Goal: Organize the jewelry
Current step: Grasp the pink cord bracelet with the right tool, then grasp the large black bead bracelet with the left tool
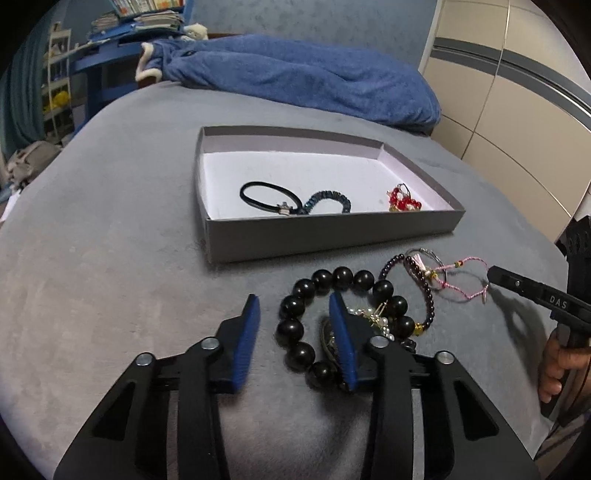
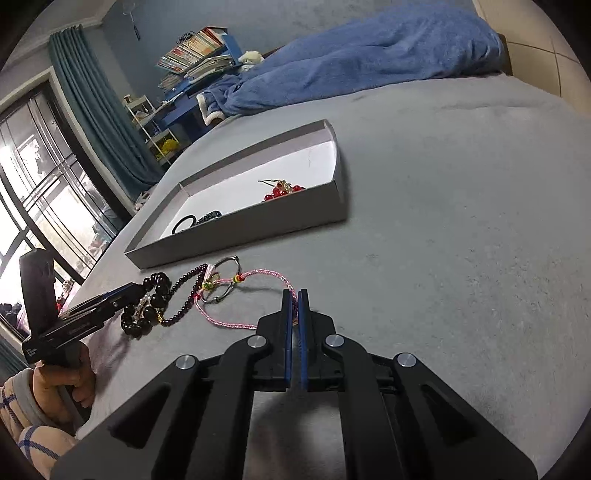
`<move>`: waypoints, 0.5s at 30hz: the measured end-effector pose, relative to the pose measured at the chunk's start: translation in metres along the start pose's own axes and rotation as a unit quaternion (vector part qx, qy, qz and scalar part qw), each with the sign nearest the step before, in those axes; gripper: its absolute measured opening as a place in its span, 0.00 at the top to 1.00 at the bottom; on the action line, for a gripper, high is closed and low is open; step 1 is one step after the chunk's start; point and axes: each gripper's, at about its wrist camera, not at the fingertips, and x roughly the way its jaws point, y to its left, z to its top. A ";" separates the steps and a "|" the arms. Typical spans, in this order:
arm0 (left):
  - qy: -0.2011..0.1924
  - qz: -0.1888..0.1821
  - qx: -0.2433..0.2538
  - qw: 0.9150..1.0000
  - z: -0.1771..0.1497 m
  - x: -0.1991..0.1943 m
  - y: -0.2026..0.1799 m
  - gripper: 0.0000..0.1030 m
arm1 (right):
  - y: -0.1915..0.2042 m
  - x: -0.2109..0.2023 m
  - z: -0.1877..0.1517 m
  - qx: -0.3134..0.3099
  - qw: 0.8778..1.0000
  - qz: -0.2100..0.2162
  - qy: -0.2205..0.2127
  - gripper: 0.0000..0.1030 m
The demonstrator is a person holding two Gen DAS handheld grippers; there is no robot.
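Observation:
A grey shallow box lies on the grey bed. It holds a black hair tie, a blue beaded bracelet and a red beaded piece. In front of it lies a pile: a large black bead bracelet, a small dark bead bracelet, a metal ring and a pink cord bracelet. My left gripper is open, its jaws astride the left side of the black bead bracelet. My right gripper is shut on the pink cord bracelet's end.
A blue blanket lies at the head of the bed behind the box. A beige wardrobe stands at the right. A blue desk with books and a window with teal curtains stand at the left.

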 end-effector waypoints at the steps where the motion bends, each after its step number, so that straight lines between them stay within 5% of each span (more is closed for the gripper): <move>1: 0.003 -0.001 0.000 1.000 0.000 0.001 0.000 0.72 | -0.001 0.001 0.000 0.001 1.000 0.000 0.003 0.97; 4: 0.010 -0.003 -0.001 1.000 -0.001 0.004 0.001 0.85 | 0.000 0.006 0.002 0.003 1.000 0.000 0.012 0.97; 15: -0.034 -0.029 -0.006 0.999 -0.001 -0.015 0.001 0.85 | 0.001 0.007 0.000 0.001 1.000 0.006 0.010 0.97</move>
